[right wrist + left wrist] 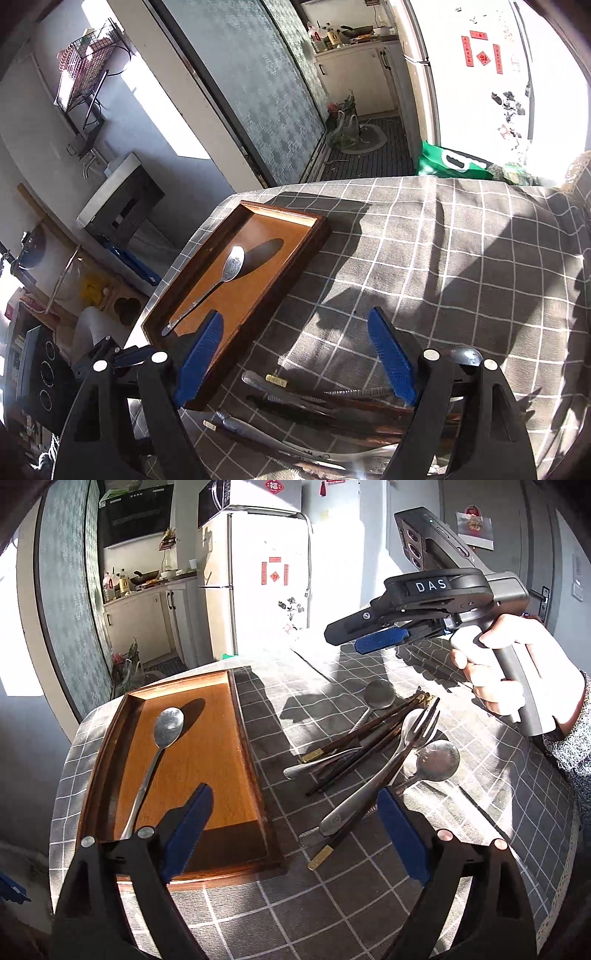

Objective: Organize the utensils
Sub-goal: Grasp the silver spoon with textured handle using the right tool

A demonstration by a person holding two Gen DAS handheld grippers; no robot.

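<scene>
Left wrist view: my left gripper (295, 808) stands spread and empty; one spoon (162, 738) lies in the wooden tray (255, 775) ahead-left, the utensil pile (376, 749) ahead-right. Right wrist view: my right gripper (295, 332) spread, empty, the pile beneath it.

Pile (332, 417) near end cut by right-wrist frame edge, partly behind fingers (391, 354). Spoon (147, 771) handle tip hidden behind left finger (188, 827). Fridge (258, 579) stickers unreadable.
</scene>
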